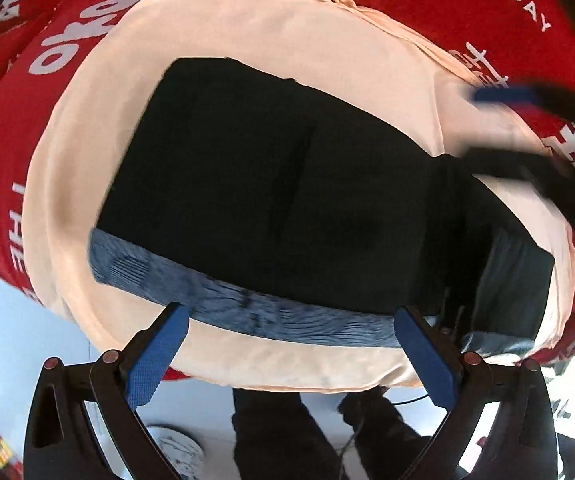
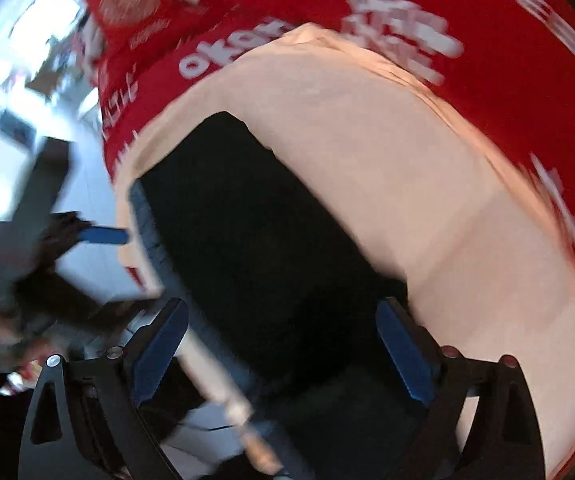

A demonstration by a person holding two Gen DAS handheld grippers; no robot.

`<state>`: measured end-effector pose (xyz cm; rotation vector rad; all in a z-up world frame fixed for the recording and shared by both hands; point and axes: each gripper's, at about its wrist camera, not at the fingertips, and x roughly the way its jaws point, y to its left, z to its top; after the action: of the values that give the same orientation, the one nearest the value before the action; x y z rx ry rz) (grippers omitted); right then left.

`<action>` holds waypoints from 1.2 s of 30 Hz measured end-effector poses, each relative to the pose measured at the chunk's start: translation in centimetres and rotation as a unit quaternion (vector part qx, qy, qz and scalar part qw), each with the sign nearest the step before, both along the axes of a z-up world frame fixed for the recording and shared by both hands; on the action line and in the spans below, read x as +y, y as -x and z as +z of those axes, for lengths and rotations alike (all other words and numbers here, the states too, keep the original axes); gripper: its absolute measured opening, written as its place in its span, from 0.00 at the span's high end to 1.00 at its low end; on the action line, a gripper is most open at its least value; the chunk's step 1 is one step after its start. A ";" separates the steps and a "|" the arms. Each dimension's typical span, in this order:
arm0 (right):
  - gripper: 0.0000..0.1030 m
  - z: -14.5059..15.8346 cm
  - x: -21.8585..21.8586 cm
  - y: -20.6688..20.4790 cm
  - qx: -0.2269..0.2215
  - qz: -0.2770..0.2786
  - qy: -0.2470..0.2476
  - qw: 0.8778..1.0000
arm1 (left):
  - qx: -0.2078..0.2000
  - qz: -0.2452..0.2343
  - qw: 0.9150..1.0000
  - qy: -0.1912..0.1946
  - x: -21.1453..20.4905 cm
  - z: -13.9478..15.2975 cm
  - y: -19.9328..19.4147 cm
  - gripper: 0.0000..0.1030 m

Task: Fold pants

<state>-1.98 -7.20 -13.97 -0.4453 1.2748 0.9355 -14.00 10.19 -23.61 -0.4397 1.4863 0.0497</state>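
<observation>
Black pants (image 1: 271,184) lie folded into a rough rectangle on a cream cloth (image 1: 287,40), with a blue-grey waistband (image 1: 247,312) along the near edge. My left gripper (image 1: 291,316) is open and empty, its blue pads either side of the waistband, just above it. My right gripper (image 2: 283,312) is open and empty above the pants (image 2: 255,240), and it shows blurred at the right in the left wrist view (image 1: 527,136). The left gripper shows blurred at the left of the right wrist view (image 2: 99,236).
The cream cloth (image 2: 427,168) covers a table with a red printed cover (image 1: 467,0) (image 2: 327,20). The table's near edge and pale floor (image 1: 7,320) lie below. The person's dark legs (image 1: 279,432) stand at the edge.
</observation>
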 end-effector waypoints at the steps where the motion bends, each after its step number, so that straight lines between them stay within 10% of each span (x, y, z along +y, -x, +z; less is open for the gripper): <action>1: 0.07 -0.4 1.9 -0.4 -0.003 0.020 0.003 1.000 | -0.001 -0.002 1.000 0.001 0.6 0.0 0.1 0.00; 15: 0.07 -10.8 19.3 -3.8 0.089 0.191 0.029 0.977 | -0.018 0.020 0.999 0.027 7.1 -0.8 0.8 0.00; 20: 0.73 -8.5 19.0 -2.7 0.076 0.223 0.039 0.971 | -0.029 0.043 0.997 0.064 10.3 -1.2 0.0 0.00; 30: 0.83 -2.8 16.5 0.3 0.052 0.279 -0.007 0.959 | -0.053 -0.147 0.986 0.061 11.5 -1.9 -5.0 0.00; 36: 0.83 -2.3 15.7 -0.1 0.041 0.260 -0.013 0.965 | -0.026 -0.158 0.972 0.172 10.2 -4.6 -7.6 0.00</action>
<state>-1.85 8.47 -16.25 -0.7477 1.2401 1.4226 -6.41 20.40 -28.21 -0.4730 1.5015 -0.4746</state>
